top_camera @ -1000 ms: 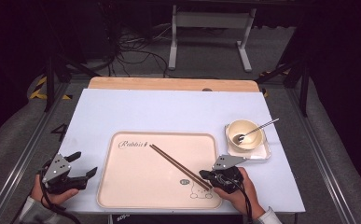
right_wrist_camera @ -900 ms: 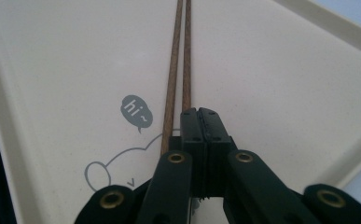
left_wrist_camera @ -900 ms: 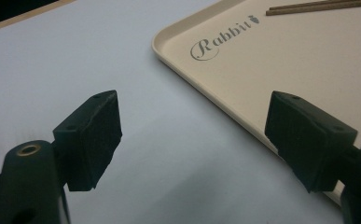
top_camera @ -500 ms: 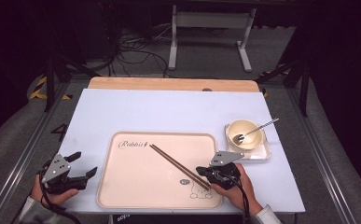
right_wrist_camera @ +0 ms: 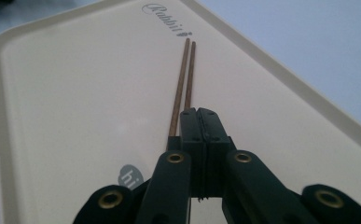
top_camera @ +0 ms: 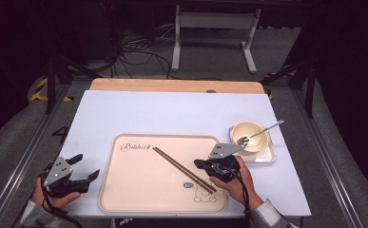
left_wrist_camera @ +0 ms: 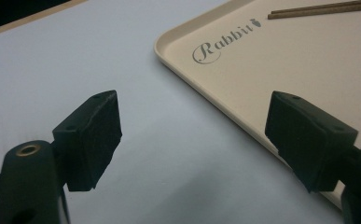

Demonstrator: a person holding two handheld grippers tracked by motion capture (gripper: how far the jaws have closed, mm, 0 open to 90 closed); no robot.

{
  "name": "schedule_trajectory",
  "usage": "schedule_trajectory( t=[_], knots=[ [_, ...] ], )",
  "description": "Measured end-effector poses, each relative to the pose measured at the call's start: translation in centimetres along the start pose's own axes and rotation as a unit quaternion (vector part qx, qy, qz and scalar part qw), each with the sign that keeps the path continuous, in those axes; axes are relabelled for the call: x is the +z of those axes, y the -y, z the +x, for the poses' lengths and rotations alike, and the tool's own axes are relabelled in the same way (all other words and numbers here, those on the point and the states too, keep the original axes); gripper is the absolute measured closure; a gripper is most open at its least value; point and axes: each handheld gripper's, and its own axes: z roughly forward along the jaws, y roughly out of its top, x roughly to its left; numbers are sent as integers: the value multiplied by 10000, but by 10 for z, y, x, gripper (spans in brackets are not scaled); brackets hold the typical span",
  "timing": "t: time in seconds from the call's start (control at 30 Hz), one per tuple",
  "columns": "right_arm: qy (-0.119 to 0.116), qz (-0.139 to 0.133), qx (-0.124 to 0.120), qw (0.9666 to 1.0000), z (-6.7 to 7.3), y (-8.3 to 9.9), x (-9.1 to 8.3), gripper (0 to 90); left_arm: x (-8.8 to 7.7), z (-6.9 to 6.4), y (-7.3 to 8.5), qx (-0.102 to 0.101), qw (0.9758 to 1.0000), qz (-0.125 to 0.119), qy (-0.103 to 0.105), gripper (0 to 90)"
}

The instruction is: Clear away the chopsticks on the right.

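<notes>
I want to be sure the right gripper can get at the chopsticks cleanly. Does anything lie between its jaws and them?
Nothing visible does. The right gripper, jaws pressed together, sits right over the near part of the chopsticks, which lie side by side on the bare beige tray. The bowl with its spoon stands off the tray, on its far side from the left gripper.

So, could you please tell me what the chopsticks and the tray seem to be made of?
Chopsticks: probably wood or bamboo, with a brown, dull, slightly grainy look. Tray: likely matte plastic, an even cream colour with a moulded rounded rim and printed lettering.
</notes>
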Motion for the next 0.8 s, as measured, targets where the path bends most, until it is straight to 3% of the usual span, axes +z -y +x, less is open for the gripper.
schedule_trajectory(
  t=[0.23, 0.4, 0.6, 0.8],
  knots=[
    [-111, 84, -184, 9997, 2, -22, 22, 900, 0, 0, 0, 3, 10000, -38, 47, 188],
    [-295, 336, -234, 9987, 4, -33, 53, 900, 0, 0, 0, 4, 9999, -30, 113, 177],
    [-458, 491, -293, 9973, 5, -39, 81, 900, 2, 0, 1, 8, 9999, 31, 160, 177],
    [-480, 659, -258, 9963, 0, -42, 96, 900, 3, 0, 1, 8, 9998, 48, 168, 178]
  ],
)
